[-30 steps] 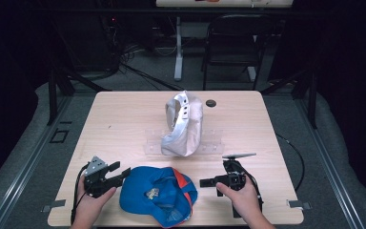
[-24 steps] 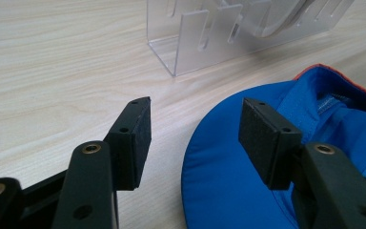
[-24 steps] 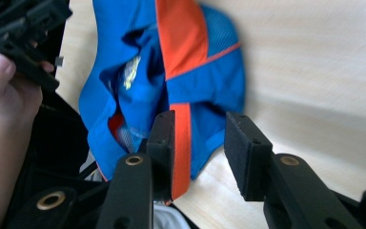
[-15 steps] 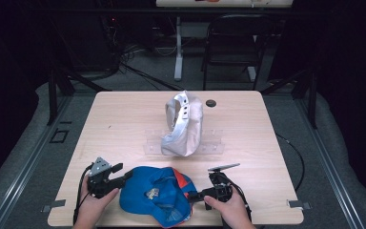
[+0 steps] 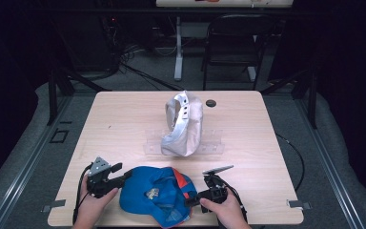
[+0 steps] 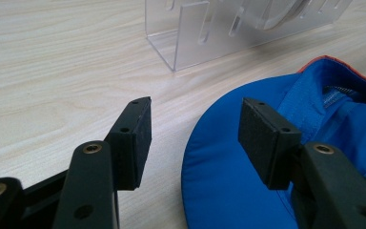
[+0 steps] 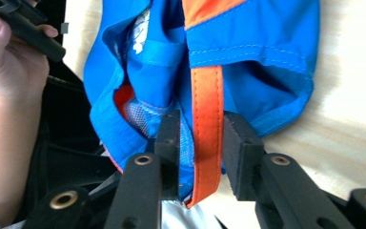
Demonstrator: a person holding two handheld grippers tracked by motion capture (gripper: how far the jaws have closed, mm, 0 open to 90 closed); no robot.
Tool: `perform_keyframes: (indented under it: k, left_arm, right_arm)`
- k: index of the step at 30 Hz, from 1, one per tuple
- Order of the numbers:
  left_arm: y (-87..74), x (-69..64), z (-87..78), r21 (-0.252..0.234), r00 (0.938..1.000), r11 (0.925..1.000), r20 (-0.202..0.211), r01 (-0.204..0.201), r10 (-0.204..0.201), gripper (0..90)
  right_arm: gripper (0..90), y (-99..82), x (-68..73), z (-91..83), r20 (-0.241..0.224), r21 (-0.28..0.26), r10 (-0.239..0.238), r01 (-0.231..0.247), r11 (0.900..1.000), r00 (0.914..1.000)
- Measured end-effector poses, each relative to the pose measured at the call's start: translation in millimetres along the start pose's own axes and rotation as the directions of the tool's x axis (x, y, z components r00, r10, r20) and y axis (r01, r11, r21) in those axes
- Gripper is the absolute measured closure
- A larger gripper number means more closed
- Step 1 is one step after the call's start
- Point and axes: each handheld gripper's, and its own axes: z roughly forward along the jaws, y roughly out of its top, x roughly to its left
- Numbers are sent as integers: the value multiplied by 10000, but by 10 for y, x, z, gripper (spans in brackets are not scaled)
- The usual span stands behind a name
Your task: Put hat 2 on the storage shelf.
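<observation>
A blue cap (image 5: 152,191) with orange trim lies upside down near the table's front edge. My left gripper (image 5: 122,172) is at its left side and stands open, one jaw over the cap's blue brim (image 6: 228,181) and the other over bare wood. My right gripper (image 5: 193,199) reaches in from the cap's right. Its jaws have just been closing and straddle the cap's orange back strap (image 7: 206,119) with some blue fabric; I see no firm pinch. Behind, a pale silver cap (image 5: 183,124) sits on a clear acrylic stand (image 5: 209,143).
The clear stand (image 6: 195,33) rises just beyond my left gripper's jaws. A small black round fitting (image 5: 211,103) sits near the table's far edge. A dark chair (image 5: 238,43) and cables are on the floor behind the wooden table (image 5: 119,119).
The right hand has moved left and down to the blue cap, and its jaws now stand around the orange strap. The left hand has stayed in place.
</observation>
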Motion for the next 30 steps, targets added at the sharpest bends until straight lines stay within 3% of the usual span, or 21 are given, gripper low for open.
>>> perform_keyframes:
  k: [6, 12, 24, 30]
  left_arm:
    - [3, 15, -10, 12, 10000, 10000, -1, 9, -9, 457]
    - [-1, 18, -5, -68, 9999, 10000, -81, 69, -70, 457]
    - [-3, 19, -4, -70, 9999, 10000, -89, 54, -55, 457]
    - [-5, 29, 2, -29, 10000, 10000, -69, 31, -31, 458]
  right_arm:
    - [666, -29, -26, 3, -31, 302, -24, 25, 9995, 10000]
    - [760, -42, -62, -3, -222, 339, 260, -252, 9991, 9994]
    - [781, 10, -56, -142, -216, -312, 410, -416, 9986, 9989]
    - [781, 74, -102, -305, -676, -842, 832, -888, 9925, 9942]
